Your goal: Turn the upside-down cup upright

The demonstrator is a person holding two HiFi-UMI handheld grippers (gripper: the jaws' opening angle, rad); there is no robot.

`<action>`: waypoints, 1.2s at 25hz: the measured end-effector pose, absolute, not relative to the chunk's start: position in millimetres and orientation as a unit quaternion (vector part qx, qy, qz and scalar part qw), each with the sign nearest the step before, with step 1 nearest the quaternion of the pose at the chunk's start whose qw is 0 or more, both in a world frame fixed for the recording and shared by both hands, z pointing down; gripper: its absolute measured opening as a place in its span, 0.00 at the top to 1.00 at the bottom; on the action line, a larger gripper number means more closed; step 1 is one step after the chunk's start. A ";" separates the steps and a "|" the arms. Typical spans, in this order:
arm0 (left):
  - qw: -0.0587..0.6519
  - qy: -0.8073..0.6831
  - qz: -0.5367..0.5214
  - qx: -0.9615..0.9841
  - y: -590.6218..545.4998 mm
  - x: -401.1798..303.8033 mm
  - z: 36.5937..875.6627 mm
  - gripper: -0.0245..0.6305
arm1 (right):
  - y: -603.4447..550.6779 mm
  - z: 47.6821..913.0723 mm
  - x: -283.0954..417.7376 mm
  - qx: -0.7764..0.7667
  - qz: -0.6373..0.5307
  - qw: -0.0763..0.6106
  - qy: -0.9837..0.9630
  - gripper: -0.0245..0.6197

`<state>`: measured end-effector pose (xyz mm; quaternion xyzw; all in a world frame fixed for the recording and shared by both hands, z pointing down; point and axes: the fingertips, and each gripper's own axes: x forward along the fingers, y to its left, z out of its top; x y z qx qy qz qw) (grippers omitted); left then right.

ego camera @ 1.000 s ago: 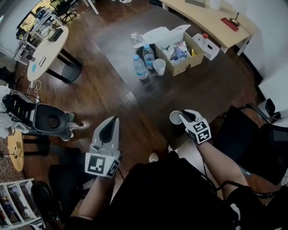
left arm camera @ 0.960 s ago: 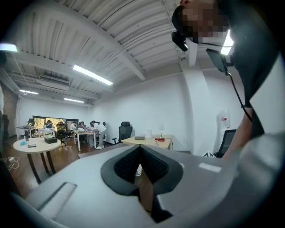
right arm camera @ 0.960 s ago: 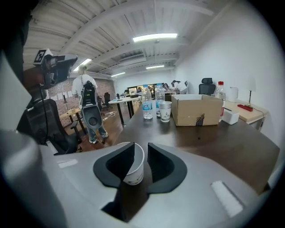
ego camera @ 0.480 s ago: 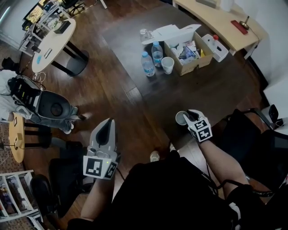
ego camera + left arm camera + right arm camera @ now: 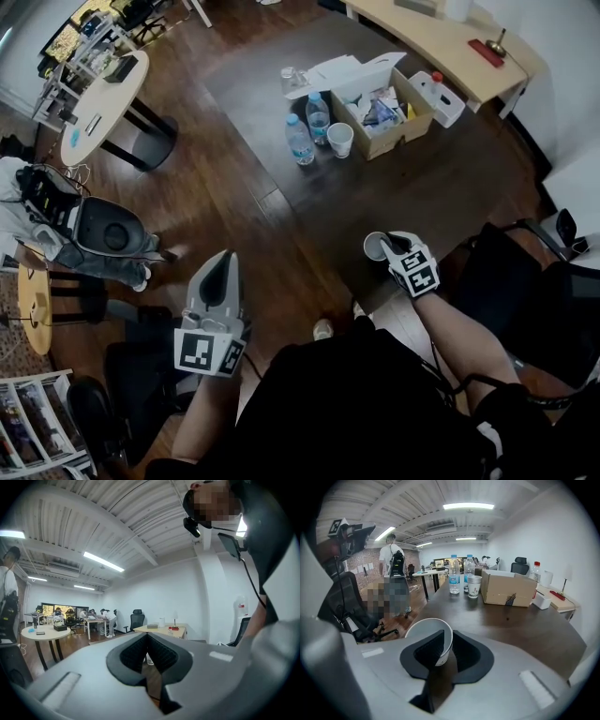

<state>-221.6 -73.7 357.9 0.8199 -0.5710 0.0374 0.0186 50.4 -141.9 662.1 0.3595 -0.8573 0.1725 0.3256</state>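
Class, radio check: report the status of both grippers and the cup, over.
Left gripper shut, empty, held aside. Right gripper jaws just closing on cup wall, mouth up. Nothing in the way.

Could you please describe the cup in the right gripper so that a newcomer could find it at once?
On the long dark table, far from the cardboard box, a white paper cup is mouth up at the near edge. Unlike the cups beside the box, its wall lies between the jaws of the right gripper, and those jaws have just been closing.
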 end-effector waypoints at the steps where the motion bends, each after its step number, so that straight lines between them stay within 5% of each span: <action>1: 0.019 -0.570 0.037 0.821 -74.0 -221.0 357.8 0.96 | -141.3 662.5 51.8 0.361 0.174 0.328 -0.855 0.87; 30: 0.016 -0.577 0.048 0.815 -72.2 -220.2 354.2 0.96 | -204.7 644.5 120.7 0.428 0.025 0.408 -0.806 0.92</action>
